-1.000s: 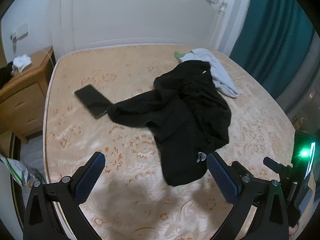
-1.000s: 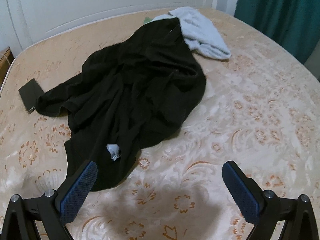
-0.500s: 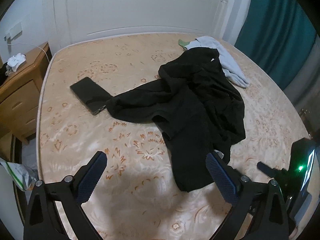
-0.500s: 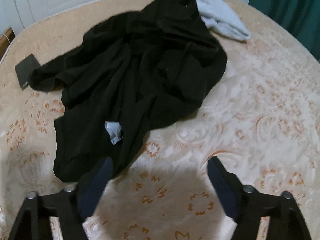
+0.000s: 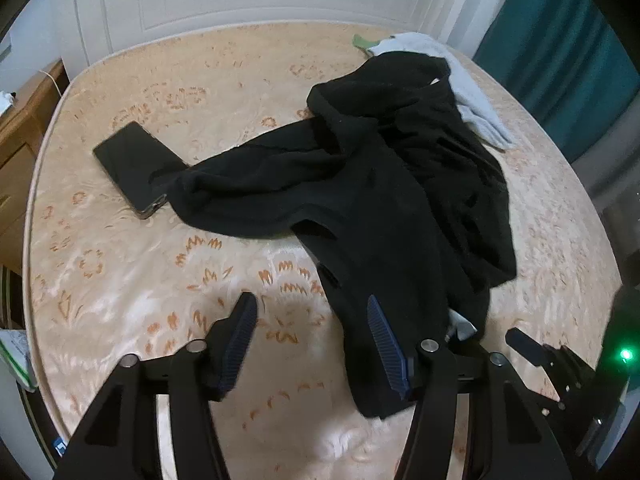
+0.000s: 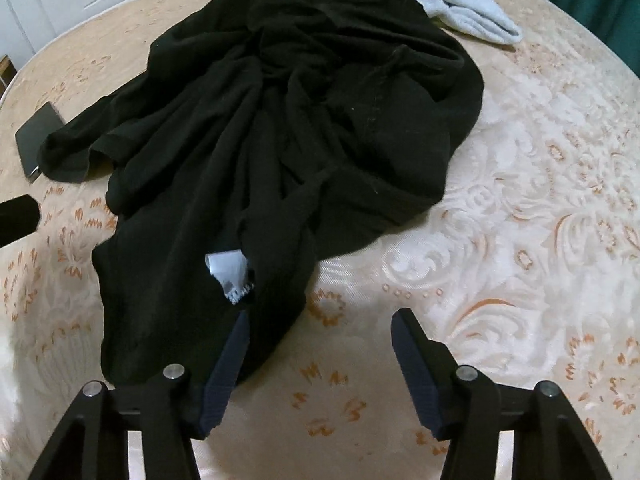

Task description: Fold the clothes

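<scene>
Crumpled black cloth garment sprawls across the cream, orange-patterned mattress, its near hem towards me and a white care label showing there. My left gripper and right gripper have both just been narrowing their jaws, but neither pinches anything yet: each has one pad over the hem's corner and the other over bare mattress. I think the risk is closing on a bunched fold instead of a single edge, so the garment lifts twisted. One sleeve also lies over a flat black phone; pulling could drag it along. A pale grey towel-like cloth lies partly under the far end and may come too.
</scene>
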A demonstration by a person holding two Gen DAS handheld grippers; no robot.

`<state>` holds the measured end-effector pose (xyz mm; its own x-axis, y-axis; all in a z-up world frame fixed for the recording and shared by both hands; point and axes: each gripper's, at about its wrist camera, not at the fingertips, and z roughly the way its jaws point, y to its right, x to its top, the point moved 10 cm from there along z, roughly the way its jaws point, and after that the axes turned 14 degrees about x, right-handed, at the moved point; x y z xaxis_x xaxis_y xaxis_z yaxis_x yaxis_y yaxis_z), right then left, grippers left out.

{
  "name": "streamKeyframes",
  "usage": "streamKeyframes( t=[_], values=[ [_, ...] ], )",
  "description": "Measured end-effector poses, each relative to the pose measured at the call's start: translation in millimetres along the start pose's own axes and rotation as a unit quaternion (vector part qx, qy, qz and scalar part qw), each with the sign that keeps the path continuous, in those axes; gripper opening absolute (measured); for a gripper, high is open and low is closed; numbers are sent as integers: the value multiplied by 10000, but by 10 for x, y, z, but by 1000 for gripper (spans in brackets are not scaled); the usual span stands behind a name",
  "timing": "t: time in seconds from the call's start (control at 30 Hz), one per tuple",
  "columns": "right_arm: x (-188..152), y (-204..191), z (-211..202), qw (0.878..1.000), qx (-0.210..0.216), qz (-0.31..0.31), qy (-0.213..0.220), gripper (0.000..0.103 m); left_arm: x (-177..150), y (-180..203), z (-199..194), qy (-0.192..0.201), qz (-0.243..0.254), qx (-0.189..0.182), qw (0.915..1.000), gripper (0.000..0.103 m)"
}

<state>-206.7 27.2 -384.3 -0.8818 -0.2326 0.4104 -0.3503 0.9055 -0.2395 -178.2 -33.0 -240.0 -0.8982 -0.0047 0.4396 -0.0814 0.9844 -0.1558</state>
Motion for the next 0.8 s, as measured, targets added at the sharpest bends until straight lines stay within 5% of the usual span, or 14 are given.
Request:
streamKeyframes(
  t=[0.2, 0.47, 0.6, 0.67, 0.73, 0.77, 0.8],
  values=[
    [124, -20, 143, 9998, 41, 165, -102, 61, 191, 23, 325, -242, -31, -28, 9997, 62],
    [190, -7, 358, 9980, 191, 515, -309, 63, 366, 81, 705, -624, -220, -177, 9977, 86],
    [178, 14, 417, 9968, 275, 663, -356, 63, 362, 107, 850, -861, -321, -262, 9954, 87],
    [179, -1, 396, 9968, 358, 641, -318, 48, 349, 117, 895, -890, -335, -257, 9951, 87],
    [175, -40, 366, 9960, 552, 629, -314, 15, 348, 115, 902, -805, -372, -265, 9957, 86],
    [173, -50, 345, 9957, 598, 633, -310, 13, 346, 106, 898, -785, -397, -242, 9958, 79],
    [175, -54, 325, 9957, 619, 630, -285, 10, 342, 102, 891, -789, -431, -250, 9956, 55]
  ],
)
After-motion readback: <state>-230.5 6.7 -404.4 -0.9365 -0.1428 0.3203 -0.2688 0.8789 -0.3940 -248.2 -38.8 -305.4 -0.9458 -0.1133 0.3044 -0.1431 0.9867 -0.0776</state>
